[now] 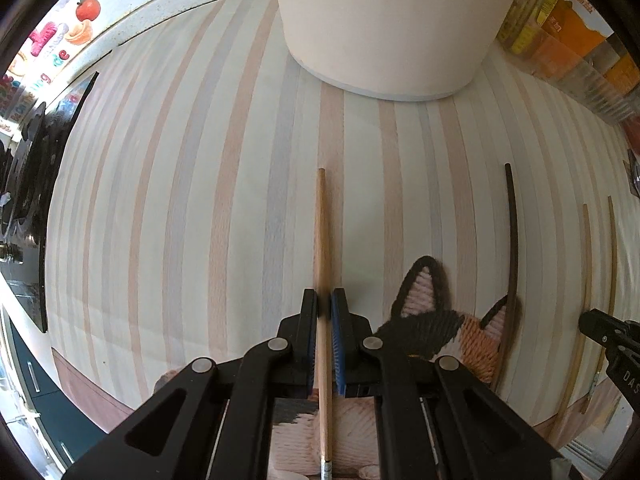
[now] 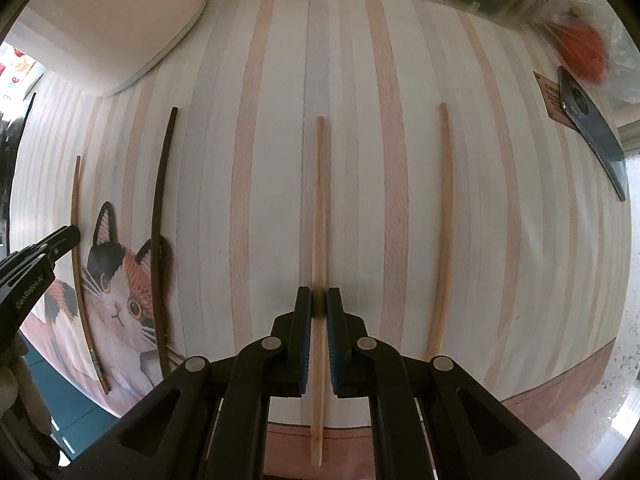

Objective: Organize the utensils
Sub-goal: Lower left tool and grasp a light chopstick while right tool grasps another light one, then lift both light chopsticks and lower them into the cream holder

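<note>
Several chopsticks lie side by side on a striped placemat [image 1: 180, 220] with a cat picture [image 2: 120, 292]. My left gripper [image 1: 324, 304] points down and is shut on a brown chopstick [image 1: 321, 220] with a banded end. My right gripper [image 2: 319, 304] also points down, shut on a light wooden chopstick [image 2: 319, 200]. A dark chopstick [image 2: 160, 220] lies between the two held ones, partly over the cat. Another light chopstick [image 2: 442, 220] lies to the right of my right gripper. In the right wrist view the left gripper [image 2: 66, 240] shows at the brown chopstick [image 2: 77, 200].
A large white container [image 1: 384, 20] stands at the far edge of the placemat. Jars and packets [image 1: 568, 40] line the back right. A dark phone [image 2: 592, 132] lies at the right end. A black board [image 1: 44, 200] rests at the left edge.
</note>
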A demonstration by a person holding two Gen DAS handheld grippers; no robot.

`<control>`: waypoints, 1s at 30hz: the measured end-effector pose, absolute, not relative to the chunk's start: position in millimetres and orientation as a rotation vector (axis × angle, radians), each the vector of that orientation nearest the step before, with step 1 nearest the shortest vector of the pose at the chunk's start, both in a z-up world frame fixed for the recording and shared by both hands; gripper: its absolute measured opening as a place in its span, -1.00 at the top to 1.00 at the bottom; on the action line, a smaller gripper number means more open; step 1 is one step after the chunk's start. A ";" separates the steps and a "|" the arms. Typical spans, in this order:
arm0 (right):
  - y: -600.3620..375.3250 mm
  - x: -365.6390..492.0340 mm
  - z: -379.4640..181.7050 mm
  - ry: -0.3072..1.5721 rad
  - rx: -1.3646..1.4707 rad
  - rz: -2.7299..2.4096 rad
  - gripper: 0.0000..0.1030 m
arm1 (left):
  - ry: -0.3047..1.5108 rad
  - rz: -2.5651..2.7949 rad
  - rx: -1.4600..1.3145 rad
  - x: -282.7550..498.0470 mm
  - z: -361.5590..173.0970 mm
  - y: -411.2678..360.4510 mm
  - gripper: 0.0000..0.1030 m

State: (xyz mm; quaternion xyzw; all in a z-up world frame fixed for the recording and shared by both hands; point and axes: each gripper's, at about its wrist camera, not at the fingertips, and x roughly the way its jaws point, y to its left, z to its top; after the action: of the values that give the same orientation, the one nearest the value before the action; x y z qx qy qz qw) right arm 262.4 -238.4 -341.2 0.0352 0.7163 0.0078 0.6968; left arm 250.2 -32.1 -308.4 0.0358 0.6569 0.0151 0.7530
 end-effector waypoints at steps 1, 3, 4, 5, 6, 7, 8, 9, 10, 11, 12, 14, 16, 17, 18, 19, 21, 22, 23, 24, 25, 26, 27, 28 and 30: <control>-238.5 259.7 -341.6 1.598 0.077 0.017 0.85 | 1.435 0.034 0.075 250.3 -308.4 -31.9 0.91; -233.2 273.4 -342.8 1.601 0.075 0.014 0.85 | 1.436 0.034 0.076 250.7 -308.7 -32.8 0.91; -232.6 273.1 -342.5 1.601 0.072 0.013 0.85 | 1.436 0.034 0.077 251.0 -309.4 -32.9 0.91; -232.3 272.4 -342.9 1.600 0.071 0.012 0.85 | 1.436 0.034 0.077 250.8 -309.6 -32.9 0.91; -235.5 270.6 -340.3 1.600 0.071 0.011 0.85 | 1.436 0.034 0.075 250.7 -309.9 -33.3 0.91; -235.2 270.2 -340.4 1.599 0.070 0.010 0.85 | 1.436 0.034 0.076 250.6 -310.0 -33.5 0.91; -234.3 270.1 -339.7 1.599 0.070 0.009 0.85 | 1.437 0.034 0.077 250.6 -310.2 -33.7 0.91; -231.9 268.9 -341.1 1.599 0.070 0.008 0.85 | 1.437 0.033 0.077 250.4 -310.4 -33.7 0.91; -231.5 268.9 -340.9 1.599 0.068 0.007 0.85 | 1.436 0.033 0.075 250.4 -310.5 -33.8 0.91; -230.8 268.5 -340.8 1.599 0.067 0.006 0.85 | 1.436 0.034 0.074 250.4 -310.6 -34.1 0.91; -232.0 268.6 -340.7 1.598 0.069 0.007 0.85 | 1.436 0.034 0.075 250.4 -310.7 -34.3 0.91; -230.3 268.1 -341.8 1.598 0.067 0.006 0.85 | 1.436 0.034 0.076 250.1 -310.7 -34.2 0.91; -230.5 268.4 -342.6 1.598 0.065 0.005 0.84 | 1.436 0.035 0.076 250.1 -310.8 -34.3 0.91; -231.2 268.5 -342.4 1.597 0.065 0.004 0.84 | 1.436 0.036 0.075 250.0 -311.0 -34.4 0.91; -231.6 268.6 -342.7 1.597 0.064 0.003 0.84 | 1.437 0.036 0.074 250.0 -311.0 -34.4 0.91; -230.8 268.3 -343.1 1.596 0.063 0.002 0.84 | 1.436 0.036 0.075 250.0 -311.0 -34.3 0.91; -229.2 267.5 -343.6 1.594 0.060 -0.003 0.84 | 1.436 0.036 0.075 250.0 -310.5 -33.7 0.91; -228.9 267.0 -343.6 1.592 0.058 -0.005 0.84 | 1.435 0.035 0.075 250.5 -310.3 -33.0 0.91; -227.5 266.3 -344.1 1.590 0.059 -0.009 0.84 | 1.434 0.035 0.077 250.4 -310.7 -32.5 0.91; -226.9 265.7 -344.0 1.589 0.059 -0.013 0.84 | 1.433 0.034 0.084 250.6 -310.7 -32.4 0.91; -225.9 265.2 -344.1 1.587 0.056 -0.016 0.84 | 1.431 0.033 0.093 250.7 -310.8 -32.8 0.91; -224.5 264.7 -344.1 1.585 0.048 -0.021 0.84 | 1.429 0.032 0.102 250.4 -311.5 -34.1 0.91; -221.7 264.2 -344.4 1.584 0.038 -0.025 0.84 | 1.427 0.031 0.108 250.1 -311.8 -36.7 0.91; -219.4 263.7 -344.2 1.581 0.026 -0.030 0.84 | 1.422 0.028 0.113 249.8 -311.7 -36.4 0.91; -215.1 261.7 -343.5 1.564 0.004 -0.034 0.84 | 1.419 0.026 0.107 248.5 -310.8 -37.6 0.92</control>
State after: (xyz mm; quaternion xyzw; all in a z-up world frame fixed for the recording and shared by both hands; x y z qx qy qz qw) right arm 261.7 -215.1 -343.5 0.0020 0.7047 -0.0153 0.7094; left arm 248.5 -37.6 -310.8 0.0492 0.6512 0.0117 0.7572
